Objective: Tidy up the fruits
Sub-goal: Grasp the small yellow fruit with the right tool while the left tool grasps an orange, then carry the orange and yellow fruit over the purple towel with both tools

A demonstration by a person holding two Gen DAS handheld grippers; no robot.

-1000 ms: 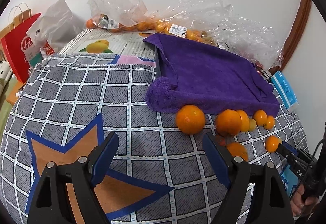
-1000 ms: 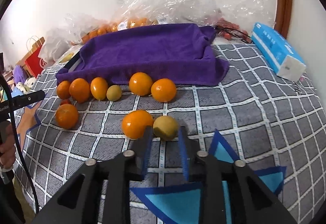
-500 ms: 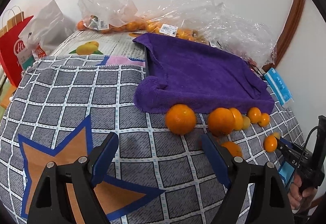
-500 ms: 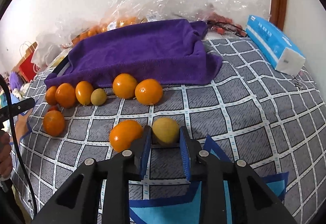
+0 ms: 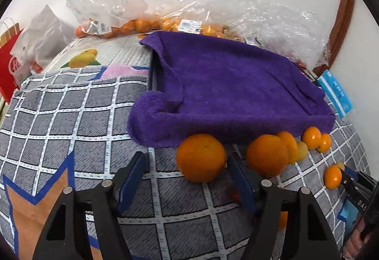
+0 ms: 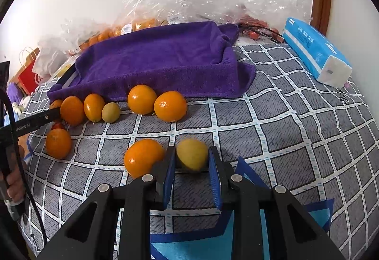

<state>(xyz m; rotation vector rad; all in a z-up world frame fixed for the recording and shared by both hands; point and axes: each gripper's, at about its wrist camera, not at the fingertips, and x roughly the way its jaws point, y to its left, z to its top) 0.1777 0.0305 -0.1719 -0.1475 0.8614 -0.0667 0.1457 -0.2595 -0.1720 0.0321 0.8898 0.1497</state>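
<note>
A large orange (image 5: 201,157) lies on the checked cloth in front of the purple towel (image 5: 225,84). My left gripper (image 5: 187,170) straddles it and its jaws are closing; the right pad is close to the fruit, the left pad stands well apart. More oranges (image 5: 267,157) line up to its right. In the right wrist view my right gripper (image 6: 192,165) is shut on a small yellow fruit (image 6: 190,153) that rests on the cloth. An orange (image 6: 142,157) lies against the gripper's left finger. A row of oranges (image 6: 170,106) runs along the towel (image 6: 161,61).
Clear plastic bags (image 5: 151,23) with small oranges are heaped at the back against the wall. A blue tissue pack (image 6: 315,49) lies at the right, a red paper bag (image 5: 9,63) at the far left. The towel covers a raised tray.
My left gripper has come forward so that the large orange now sits between its fingers, and the jaws have narrowed. The right gripper stays clamped on the yellow fruit.
</note>
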